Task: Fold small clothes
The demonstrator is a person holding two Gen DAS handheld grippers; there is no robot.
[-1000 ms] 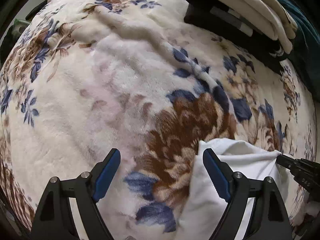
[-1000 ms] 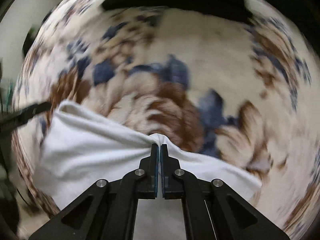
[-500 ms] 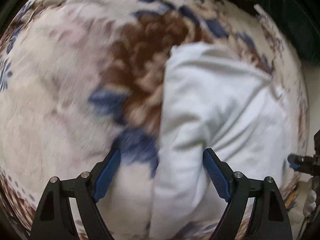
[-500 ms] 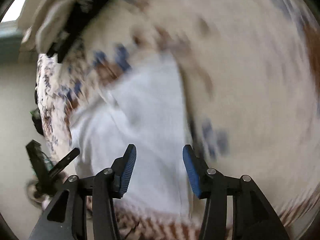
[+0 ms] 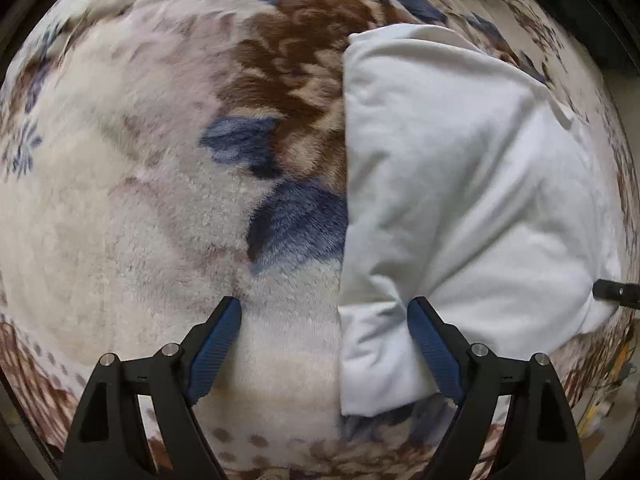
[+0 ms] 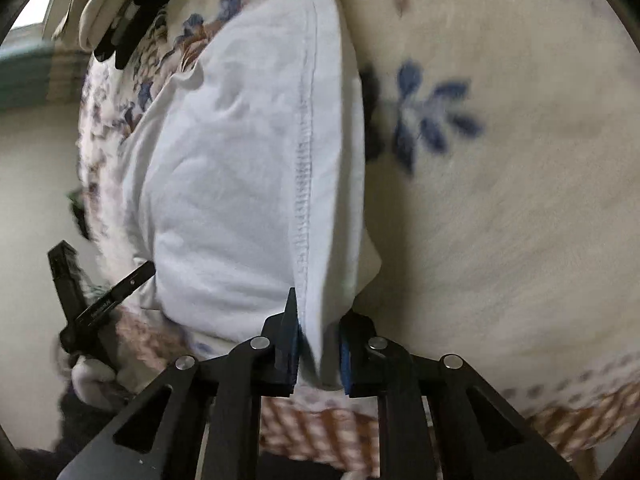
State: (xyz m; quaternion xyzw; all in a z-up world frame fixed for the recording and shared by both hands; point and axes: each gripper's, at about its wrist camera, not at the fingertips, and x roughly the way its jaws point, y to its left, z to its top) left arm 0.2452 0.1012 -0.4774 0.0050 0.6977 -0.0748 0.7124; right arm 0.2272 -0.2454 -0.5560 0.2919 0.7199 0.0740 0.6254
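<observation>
A white garment [image 5: 460, 184] lies folded into a long pad on the flowered blanket [image 5: 120, 200]. My left gripper [image 5: 324, 340] points straight down over the garment's near left corner, jaws open; its right finger [image 5: 432, 344] rests over the cloth, and its left finger stands over bare blanket. In the right wrist view the white garment [image 6: 240, 160] shows a stitched hem running toward my right gripper [image 6: 320, 344]. Its jaws are closing, with the hem corner filling the narrow gap between the pads. The left gripper's black fingers [image 6: 100, 292] show at the garment's far side.
A stack of folded cream and dark clothes [image 6: 104, 12] sits at the blanket's far end. The blanket's checked border [image 6: 320, 424] and the bed edge run just below my right gripper. Pale floor [image 6: 32, 200] lies beyond the edge on the left.
My right gripper let go of the garment's fold, rolled and swung to its end, and now closes on the hem corner. My left gripper slid toward the garment's near corner, still open.
</observation>
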